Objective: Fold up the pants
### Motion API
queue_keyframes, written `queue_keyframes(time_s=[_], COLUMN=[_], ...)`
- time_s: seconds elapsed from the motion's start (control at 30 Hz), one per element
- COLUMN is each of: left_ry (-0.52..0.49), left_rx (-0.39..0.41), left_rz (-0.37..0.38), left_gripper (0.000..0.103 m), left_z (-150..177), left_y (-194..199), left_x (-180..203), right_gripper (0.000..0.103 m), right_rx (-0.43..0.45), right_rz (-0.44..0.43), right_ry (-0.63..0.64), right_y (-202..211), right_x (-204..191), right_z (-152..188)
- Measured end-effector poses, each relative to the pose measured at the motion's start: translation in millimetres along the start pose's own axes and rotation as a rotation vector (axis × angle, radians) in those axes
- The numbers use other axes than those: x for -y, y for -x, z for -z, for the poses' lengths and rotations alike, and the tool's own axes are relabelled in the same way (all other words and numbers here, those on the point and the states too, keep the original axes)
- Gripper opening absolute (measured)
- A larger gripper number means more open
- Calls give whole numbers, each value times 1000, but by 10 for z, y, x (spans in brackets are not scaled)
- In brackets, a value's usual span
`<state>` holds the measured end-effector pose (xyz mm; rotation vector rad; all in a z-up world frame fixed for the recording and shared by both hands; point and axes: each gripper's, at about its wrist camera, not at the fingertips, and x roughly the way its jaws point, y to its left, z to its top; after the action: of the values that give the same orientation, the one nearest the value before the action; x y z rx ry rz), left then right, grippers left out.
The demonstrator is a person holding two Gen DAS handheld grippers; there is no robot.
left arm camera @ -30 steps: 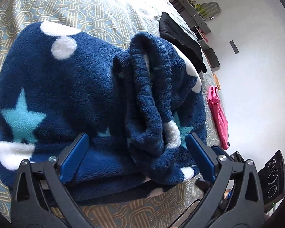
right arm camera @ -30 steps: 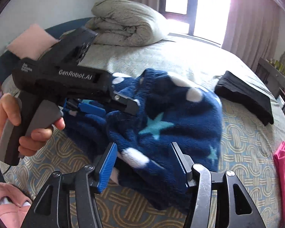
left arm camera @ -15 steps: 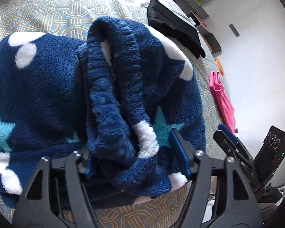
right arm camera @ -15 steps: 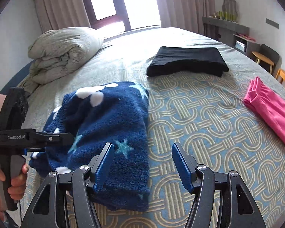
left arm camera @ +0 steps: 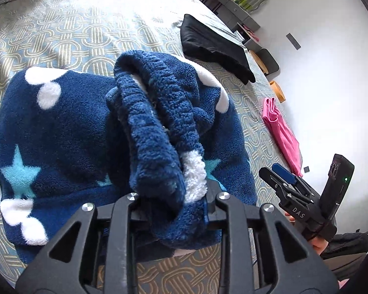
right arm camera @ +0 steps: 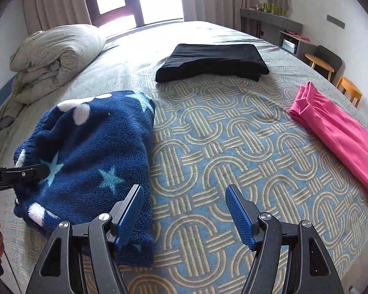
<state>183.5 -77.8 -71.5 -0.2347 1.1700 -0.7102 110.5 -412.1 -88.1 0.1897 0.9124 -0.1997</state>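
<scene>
Pants point(left arm camera: 68, 132) are bunching right at the left gripper point(left arm camera: 174, 203) — it's just been closing, pinching the waistband; right gripper point(right arm camera: 184, 210) is hanging open beside them.

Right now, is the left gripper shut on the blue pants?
Shut: the left gripper pinches the blue pants at the bunched waistband.

"DAS" on right gripper point(left arm camera: 285, 180); partial "oot.AI" on left gripper point(right arm camera: 40, 170).
</scene>
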Motion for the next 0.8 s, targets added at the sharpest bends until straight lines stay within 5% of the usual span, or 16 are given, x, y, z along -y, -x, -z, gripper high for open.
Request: queue_keyframes(time_s=[0.23, 0.4, 0.63, 0.7, 0.8], left_ry=[-80, -75, 141, 171, 132], left_rx=[116, 196, 79, 120, 123], left_rz=[-79, -149, -197, -157, -194], left_gripper=[28, 29, 33, 35, 35], left_z=[-22, 17, 353, 439, 428], left_y=[517, 984, 597, 604, 661], left_x=[21, -323, -1260, -1320, -1235], right_gripper=[73, 75, 75, 75, 75], right_rx=[18, 12, -39, -56, -91], right_rz=[-27, -48, -182, -218, -254], right_ry=[-28, -30, 16, 58, 108], right_y=[60, 87, -11, -49, -120], right_x=[26, 27, -324, -496, -714], right_z=[-17, -17, -61, -72, -82])
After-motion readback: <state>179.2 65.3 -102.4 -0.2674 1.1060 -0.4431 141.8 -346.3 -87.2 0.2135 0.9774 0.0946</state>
